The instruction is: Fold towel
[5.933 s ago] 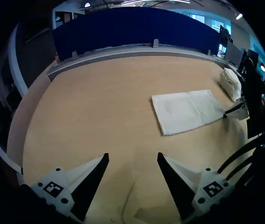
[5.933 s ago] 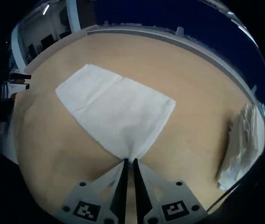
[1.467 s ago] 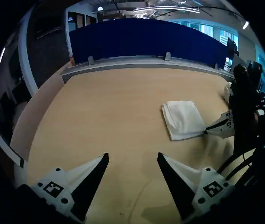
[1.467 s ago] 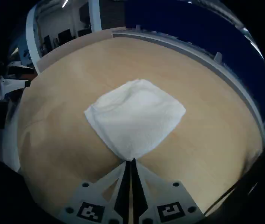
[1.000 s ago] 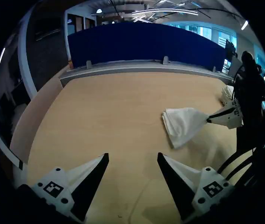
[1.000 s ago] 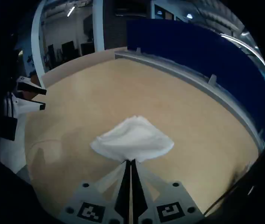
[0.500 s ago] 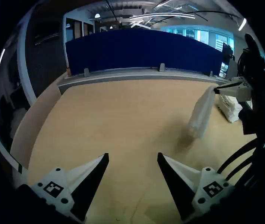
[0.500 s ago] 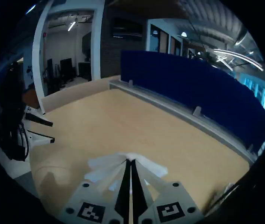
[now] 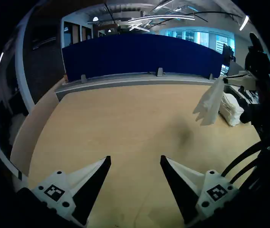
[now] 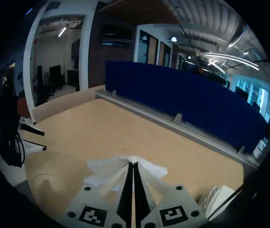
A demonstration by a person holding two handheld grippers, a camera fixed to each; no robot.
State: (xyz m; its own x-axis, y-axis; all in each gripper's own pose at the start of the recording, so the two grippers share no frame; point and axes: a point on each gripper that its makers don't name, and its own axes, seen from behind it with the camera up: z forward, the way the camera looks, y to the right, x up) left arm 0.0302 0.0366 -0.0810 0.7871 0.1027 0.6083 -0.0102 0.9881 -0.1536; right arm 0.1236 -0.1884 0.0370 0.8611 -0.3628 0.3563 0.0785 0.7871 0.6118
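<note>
Towel (image 9: 210, 103) looks folded — pinched aloft at 3 o'clock by right claw (image 10: 131, 164), likely only placing on pile (image 9: 231, 110) remains; left claw (image 9: 135, 161) spread.

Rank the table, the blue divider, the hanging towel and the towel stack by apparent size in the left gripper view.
1. table
2. blue divider
3. hanging towel
4. towel stack: nearly alike with the towel and partly covered, so these last two are unsure.

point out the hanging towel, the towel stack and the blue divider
hanging towel (image 9: 210, 103), left gripper view, middle of the dangling cloth
towel stack (image 9: 232, 108), left gripper view, top of the pile
blue divider (image 9: 135, 53), left gripper view, centre of the panel
</note>
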